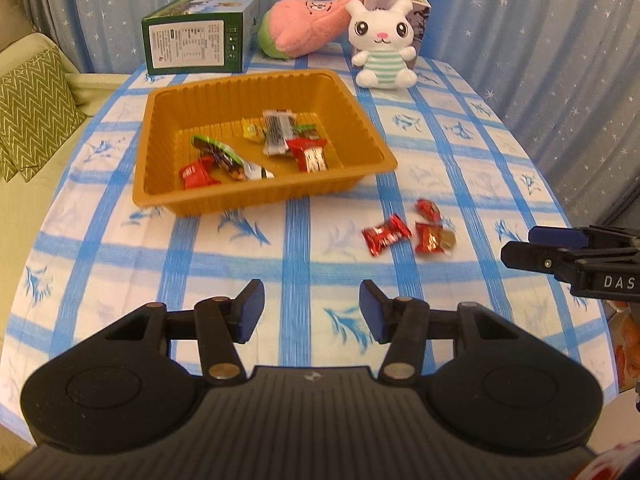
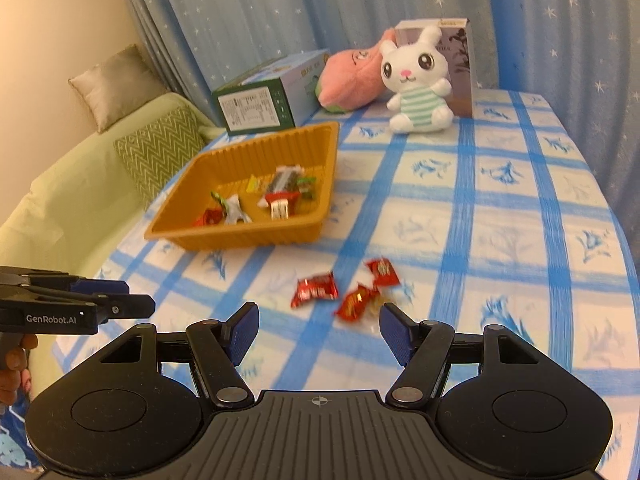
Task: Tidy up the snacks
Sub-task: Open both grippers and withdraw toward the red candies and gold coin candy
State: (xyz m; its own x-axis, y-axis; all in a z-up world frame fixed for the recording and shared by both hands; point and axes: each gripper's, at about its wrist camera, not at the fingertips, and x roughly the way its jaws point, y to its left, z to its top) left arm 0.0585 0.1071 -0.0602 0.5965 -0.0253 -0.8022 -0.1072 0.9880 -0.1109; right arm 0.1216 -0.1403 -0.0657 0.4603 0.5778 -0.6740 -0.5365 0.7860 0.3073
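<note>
An orange plastic tray stands on the blue-checked tablecloth and holds several wrapped snacks. Three red wrapped candies lie loose on the cloth to the tray's right: one, one with a gold end, and one farther back. My left gripper is open and empty, above the cloth in front of the tray. My right gripper is open and empty, just short of the loose candies.
At the table's back stand a green box, a pink plush, a white bunny plush and a carton behind it. A sofa with cushions is at left.
</note>
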